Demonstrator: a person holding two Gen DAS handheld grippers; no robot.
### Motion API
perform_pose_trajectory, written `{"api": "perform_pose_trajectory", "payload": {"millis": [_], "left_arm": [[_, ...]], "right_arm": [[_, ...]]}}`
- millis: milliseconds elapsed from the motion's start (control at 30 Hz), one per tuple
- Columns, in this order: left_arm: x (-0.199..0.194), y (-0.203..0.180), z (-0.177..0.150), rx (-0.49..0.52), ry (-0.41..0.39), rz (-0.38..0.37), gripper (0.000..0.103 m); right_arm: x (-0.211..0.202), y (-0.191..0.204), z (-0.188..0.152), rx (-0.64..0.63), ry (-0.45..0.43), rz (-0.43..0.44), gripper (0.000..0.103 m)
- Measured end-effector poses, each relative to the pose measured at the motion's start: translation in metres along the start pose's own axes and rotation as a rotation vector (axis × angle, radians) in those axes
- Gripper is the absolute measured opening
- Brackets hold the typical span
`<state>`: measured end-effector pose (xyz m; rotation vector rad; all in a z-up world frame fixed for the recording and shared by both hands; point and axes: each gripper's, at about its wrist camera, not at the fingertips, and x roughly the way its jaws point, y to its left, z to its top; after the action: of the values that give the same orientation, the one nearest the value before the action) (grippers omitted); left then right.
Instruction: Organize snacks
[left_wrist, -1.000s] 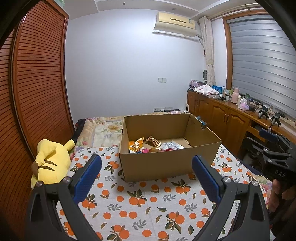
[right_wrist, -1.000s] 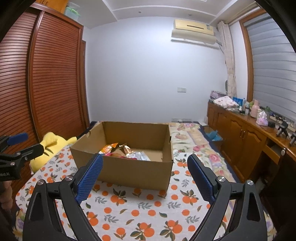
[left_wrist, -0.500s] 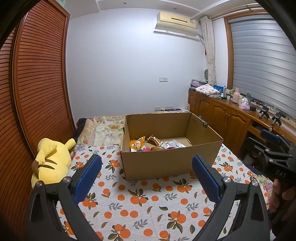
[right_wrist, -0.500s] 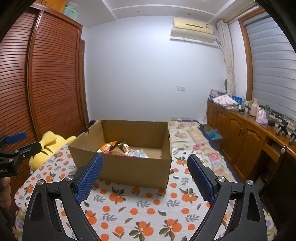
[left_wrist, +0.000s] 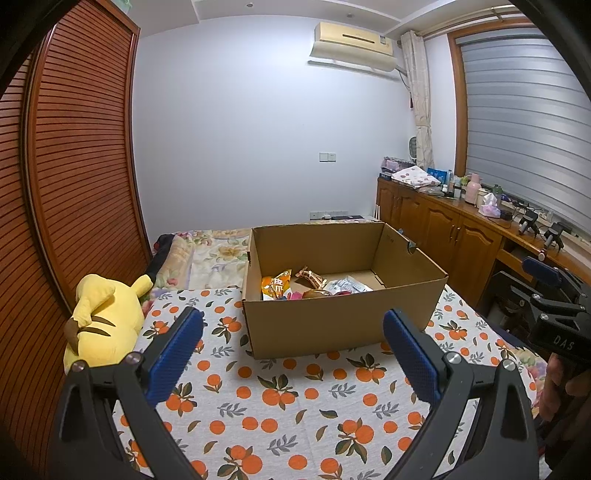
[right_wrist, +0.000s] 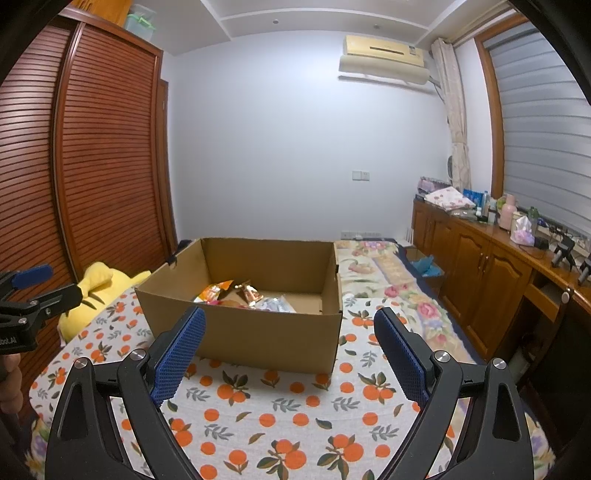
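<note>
Snacks (left_wrist: 308, 286) all sit in the box (left_wrist: 343, 325) on the bed (left_wrist: 295, 398) — both grippers, left (left_wrist: 291, 354) and right (right_wrist: 290, 352), have backed off a bit, fingers spread and empty — job looks done.

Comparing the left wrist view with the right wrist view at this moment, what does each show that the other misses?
Only the left wrist view shows the right gripper at its right edge and the whole yellow plush toy.

Only the right wrist view shows the left gripper at its left edge, the blue item beside the wooden cabinets, and the storage box atop the wardrobe.

Both show the open cardboard box holding snack packets, the orange-print cloth, and empty, open jaws.
</note>
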<state>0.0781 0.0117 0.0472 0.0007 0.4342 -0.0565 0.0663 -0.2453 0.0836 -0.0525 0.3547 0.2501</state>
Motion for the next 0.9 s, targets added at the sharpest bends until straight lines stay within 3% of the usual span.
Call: {"api": "perform_pose_trajectory", "payload": {"millis": [900], "left_arm": [[0.001, 0.0014, -0.0015, 0.0, 0.002, 0.002, 0.099]], "right_arm": [[-0.0007, -0.0003, -0.0001, 0.001, 0.001, 0.001, 0.094]]}}
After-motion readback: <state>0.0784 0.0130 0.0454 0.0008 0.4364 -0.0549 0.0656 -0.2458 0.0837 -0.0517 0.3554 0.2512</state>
